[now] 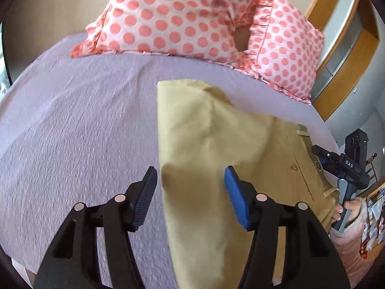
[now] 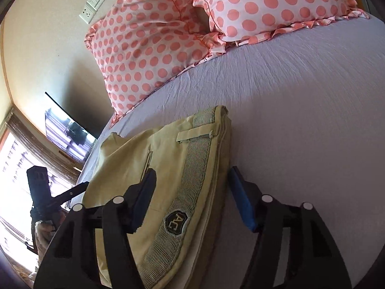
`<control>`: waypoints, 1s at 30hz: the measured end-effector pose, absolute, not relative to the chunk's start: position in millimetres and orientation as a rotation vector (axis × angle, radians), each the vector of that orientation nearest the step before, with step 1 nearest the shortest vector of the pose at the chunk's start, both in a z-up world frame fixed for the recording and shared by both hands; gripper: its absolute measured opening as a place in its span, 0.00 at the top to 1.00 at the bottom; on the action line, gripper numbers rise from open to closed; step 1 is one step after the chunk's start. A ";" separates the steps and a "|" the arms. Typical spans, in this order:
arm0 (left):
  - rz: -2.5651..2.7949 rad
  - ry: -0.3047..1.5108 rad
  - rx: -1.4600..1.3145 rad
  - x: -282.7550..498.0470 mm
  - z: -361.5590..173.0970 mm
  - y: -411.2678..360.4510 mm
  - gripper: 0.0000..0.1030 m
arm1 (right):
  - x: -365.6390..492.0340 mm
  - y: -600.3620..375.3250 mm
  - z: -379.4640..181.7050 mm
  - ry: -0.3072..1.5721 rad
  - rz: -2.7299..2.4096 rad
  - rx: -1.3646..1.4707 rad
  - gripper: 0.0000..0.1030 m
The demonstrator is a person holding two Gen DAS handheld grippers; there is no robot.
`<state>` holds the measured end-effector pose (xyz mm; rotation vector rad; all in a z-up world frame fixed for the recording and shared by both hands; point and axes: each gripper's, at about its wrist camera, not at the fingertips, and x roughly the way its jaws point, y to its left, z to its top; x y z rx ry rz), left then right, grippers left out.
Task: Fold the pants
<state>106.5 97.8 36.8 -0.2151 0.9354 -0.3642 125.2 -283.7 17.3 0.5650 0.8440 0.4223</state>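
Khaki pants (image 1: 211,149) lie folded on a lilac bed sheet (image 1: 84,120). In the left wrist view my left gripper (image 1: 190,187) is open, its jaws straddling the left edge of the folded legs, holding nothing. In the right wrist view my right gripper (image 2: 192,192) is open above the waistband (image 2: 190,187), which shows a striped lining and a dark badge (image 2: 175,220). The right gripper also shows in the left wrist view (image 1: 336,161) at the bed's right edge. The left gripper shows in the right wrist view (image 2: 48,200) at the far left.
Two pink polka-dot pillows (image 1: 180,16) (image 2: 149,55) lean at the head of the bed. A wooden frame (image 1: 341,55) stands at the right. A wall socket (image 2: 92,3), a dark screen (image 2: 67,130) and a bright window (image 2: 14,168) are on the left.
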 end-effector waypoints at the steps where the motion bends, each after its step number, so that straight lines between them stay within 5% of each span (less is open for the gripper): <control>1: -0.391 0.955 -0.260 113.0 31.6 102.2 0.44 | 126.7 -284.0 15.7 0.850 0.443 0.581 0.47; 7: -0.527 0.980 -0.324 135.7 26.1 99.6 0.28 | 134.0 -295.6 13.6 0.845 0.536 0.689 0.48; 9: -0.561 0.989 -0.385 148.6 23.4 102.0 0.29 | 137.7 -292.6 11.8 0.853 0.569 0.700 0.56; 11: -0.576 1.003 -0.470 157.6 18.3 106.5 0.43 | 141.1 -286.9 5.3 0.894 0.621 0.733 0.76; 12: -0.570 1.014 -0.498 160.3 15.1 109.6 0.60 | 141.3 -286.0 2.4 0.903 0.650 0.764 0.82; 13: -0.564 1.024 -0.522 161.4 12.1 113.2 0.79 | 140.4 -286.0 1.1 0.908 0.677 0.799 0.84; 15: -0.576 1.018 -0.555 162.5 11.9 118.5 0.90 | 139.2 -286.5 8.5 0.886 0.720 0.829 0.86; 25: -0.461 0.818 -0.306 222.7 77.2 86.2 0.93 | 204.7 -296.3 76.2 0.701 0.690 0.693 0.91; 30: -0.284 0.880 -0.230 291.7 54.5 71.3 0.87 | 254.4 -319.0 44.7 0.773 0.455 0.657 0.90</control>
